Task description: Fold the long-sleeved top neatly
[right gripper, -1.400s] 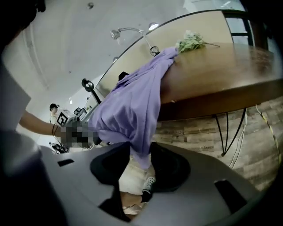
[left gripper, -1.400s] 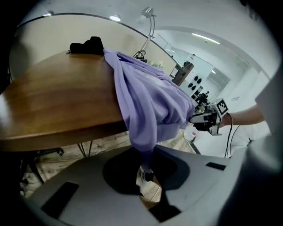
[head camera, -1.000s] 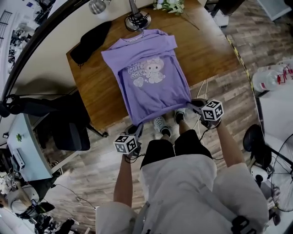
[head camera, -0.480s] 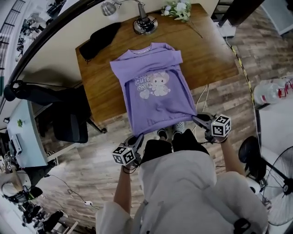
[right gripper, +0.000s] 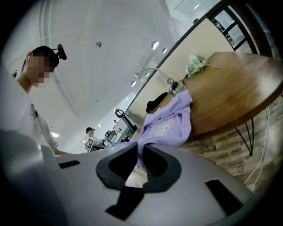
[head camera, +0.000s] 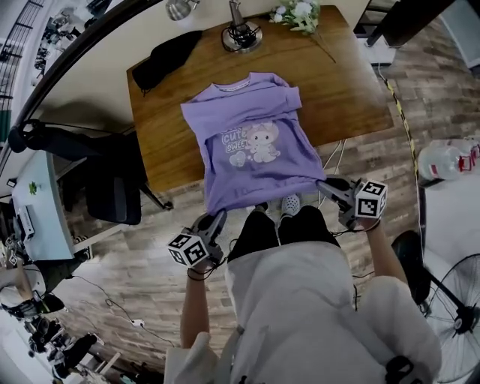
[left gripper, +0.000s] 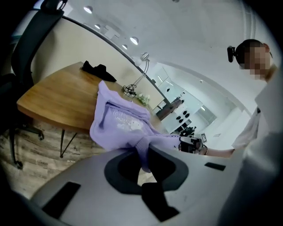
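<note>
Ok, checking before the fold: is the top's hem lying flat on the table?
No, the hem is held past the table edge, pinched at its corners by the left gripper and right gripper.

A black cloth (head camera: 166, 56), a desk lamp's round base (head camera: 241, 36) and a flower sprig (head camera: 298, 13) sit along the wooden table's (head camera: 352, 82) far edge. A black office chair (head camera: 112, 187) stands beside the table.
</note>
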The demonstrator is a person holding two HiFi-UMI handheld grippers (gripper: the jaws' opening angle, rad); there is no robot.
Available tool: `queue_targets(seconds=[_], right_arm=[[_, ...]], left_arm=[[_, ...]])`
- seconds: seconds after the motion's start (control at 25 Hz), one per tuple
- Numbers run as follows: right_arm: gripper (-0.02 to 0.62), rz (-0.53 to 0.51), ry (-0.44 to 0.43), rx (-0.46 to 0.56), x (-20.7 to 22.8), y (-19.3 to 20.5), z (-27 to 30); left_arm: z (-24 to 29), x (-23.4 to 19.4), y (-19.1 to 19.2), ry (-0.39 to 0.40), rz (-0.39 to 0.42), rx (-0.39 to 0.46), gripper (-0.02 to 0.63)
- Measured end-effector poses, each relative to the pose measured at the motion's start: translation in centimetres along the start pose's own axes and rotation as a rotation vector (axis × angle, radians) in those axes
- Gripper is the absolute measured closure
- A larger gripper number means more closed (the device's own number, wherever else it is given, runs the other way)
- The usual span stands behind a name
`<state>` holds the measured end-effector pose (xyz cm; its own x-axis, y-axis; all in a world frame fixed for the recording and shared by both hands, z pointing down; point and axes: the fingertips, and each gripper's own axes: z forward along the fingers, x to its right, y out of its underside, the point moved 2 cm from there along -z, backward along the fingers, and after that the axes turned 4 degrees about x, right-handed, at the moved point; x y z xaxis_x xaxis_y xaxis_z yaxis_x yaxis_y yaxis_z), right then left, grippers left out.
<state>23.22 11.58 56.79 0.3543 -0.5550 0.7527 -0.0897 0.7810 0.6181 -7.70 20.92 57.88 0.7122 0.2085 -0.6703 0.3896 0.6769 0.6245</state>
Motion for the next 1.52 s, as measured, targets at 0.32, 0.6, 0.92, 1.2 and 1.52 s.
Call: queue_targets(seconds=[0.32,0.6,0.92,1.2,1.52], right_arm=[[0.555,0.025,0.042,0.111,3.2,-9.5,5.8],[0.555,-0.004,0.135,0.137,6.3,-16.4,10.9],[0.555,0.049,0.235,0.12,11.1,-20.1,14.9],[0.554,0.173,0.234,0.165,14.2,-22.2,17.4],[0.542,0.293,0.253,0.162,17.7,-22.5,19.6]], left_arm=[[5.8,-3.7,-12.2,0.041,0.038,0.042,0.565],[10.9,-7.7,-20.1,0.054,0.036,0.033,0.565],[15.5,-12.2,-23.9,0.034,-0.074,0.02,0.565],[18.1,-15.2,-25.2,-0.044,-0.141,0.018,0.563],[21.2,-17.5,-25.7,-0.111,-0.252,0.056,0.519]])
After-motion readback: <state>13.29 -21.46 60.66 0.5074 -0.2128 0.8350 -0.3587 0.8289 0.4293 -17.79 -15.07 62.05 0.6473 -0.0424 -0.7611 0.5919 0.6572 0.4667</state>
